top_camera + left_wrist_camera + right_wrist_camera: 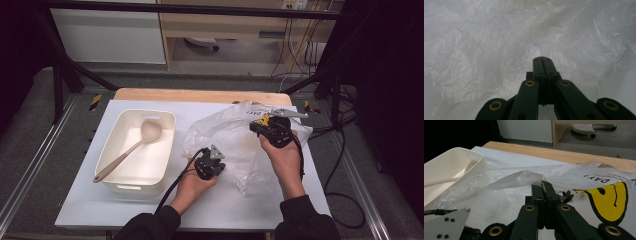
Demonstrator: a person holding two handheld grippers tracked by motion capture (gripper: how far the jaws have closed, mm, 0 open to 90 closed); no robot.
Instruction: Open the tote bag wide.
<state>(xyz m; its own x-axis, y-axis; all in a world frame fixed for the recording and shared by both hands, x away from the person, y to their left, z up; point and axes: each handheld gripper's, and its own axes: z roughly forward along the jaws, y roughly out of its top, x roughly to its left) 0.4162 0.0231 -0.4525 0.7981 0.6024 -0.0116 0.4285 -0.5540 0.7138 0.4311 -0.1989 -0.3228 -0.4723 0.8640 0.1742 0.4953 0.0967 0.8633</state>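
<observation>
Both grippers, left (214, 161) & right (264, 125), pinch the crinkled clear plastic bag (235, 145) w/ jaws closed, probably to spread its mouth near the table's right edge.

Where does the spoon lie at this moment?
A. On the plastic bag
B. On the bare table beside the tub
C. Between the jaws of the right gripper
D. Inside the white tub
D: the spoon lies slanted inside the tub, its bowl toward the far end, left of the bag.
</observation>
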